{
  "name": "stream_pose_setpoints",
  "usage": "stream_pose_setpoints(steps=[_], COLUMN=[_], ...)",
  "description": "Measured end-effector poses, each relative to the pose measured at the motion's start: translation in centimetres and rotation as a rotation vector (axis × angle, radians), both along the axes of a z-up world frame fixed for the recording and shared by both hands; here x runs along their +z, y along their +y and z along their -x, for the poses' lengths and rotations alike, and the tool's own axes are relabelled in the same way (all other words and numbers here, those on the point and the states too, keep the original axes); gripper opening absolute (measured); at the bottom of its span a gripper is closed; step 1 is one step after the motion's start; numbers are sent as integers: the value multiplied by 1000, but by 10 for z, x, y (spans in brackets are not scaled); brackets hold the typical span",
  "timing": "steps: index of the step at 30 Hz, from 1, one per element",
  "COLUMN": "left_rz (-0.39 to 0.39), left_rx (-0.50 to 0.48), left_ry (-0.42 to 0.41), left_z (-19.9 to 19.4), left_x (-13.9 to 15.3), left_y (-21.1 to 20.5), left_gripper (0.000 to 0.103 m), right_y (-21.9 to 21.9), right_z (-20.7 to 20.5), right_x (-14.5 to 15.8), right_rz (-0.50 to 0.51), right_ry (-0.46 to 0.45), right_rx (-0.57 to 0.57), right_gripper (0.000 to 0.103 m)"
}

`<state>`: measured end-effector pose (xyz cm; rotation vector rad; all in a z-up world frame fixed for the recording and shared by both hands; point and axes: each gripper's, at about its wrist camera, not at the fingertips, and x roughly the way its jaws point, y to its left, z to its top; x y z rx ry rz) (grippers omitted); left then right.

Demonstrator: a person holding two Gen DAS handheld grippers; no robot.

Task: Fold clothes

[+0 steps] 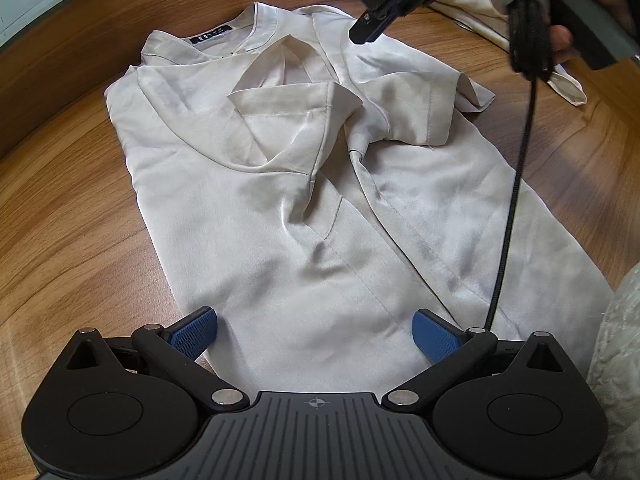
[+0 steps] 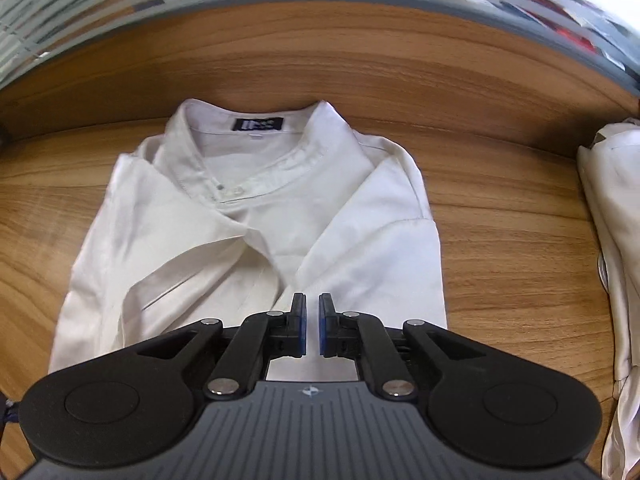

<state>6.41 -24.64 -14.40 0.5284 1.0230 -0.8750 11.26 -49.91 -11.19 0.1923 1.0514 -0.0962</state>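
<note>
Left wrist | shirt (image 1: 304, 216) on table (image 1: 72, 208) | cable (image 1: 516, 184) across | 2nd garment (image 2: 612, 248) nr.

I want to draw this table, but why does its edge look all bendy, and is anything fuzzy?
Right wrist view: the fisheye lens curves the table edge into an arc, and the room behind is smeared. Left wrist view: the same bending, but the shirt is sharp, with soft shadows in its folds.
</note>
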Motion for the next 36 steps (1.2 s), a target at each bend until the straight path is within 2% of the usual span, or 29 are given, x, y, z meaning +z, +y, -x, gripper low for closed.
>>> stream_pose_setpoints(steps=[4, 6, 8, 14, 17, 31, 33, 36], left_rz=[-1, -2, -2, -2, -1, 1, 0, 0], left_rx=[0, 0, 0, 0, 0, 4, 5, 6], left_ry=[1, 1, 1, 1, 0, -1, -1, -1], left_z=[0, -1, -1, -2, -1, -2, -1, 0], left_x=[0, 0, 0, -1, -1, -3, -2, -2], left_y=[0, 0, 0, -1, 0, -1, -2, -1], left_gripper=[103, 103, 103, 103, 103, 103, 103, 103], right_y=[21, 35, 49, 84, 91, 50, 45, 52], right_z=[-5, -11, -18, -38, -36, 34, 43, 33], right_x=[13, 15, 15, 3, 2, -1, -1, 7], right_rz=[-56, -98, -129, -168, -161, -164, -165, -159], right_ry=[-24, -23, -17, 54, 75, 82, 83, 47], right_rx=[65, 111, 157, 265, 279, 89, 64, 83], right_gripper=[12, 33, 37, 35, 3, 7, 13, 22])
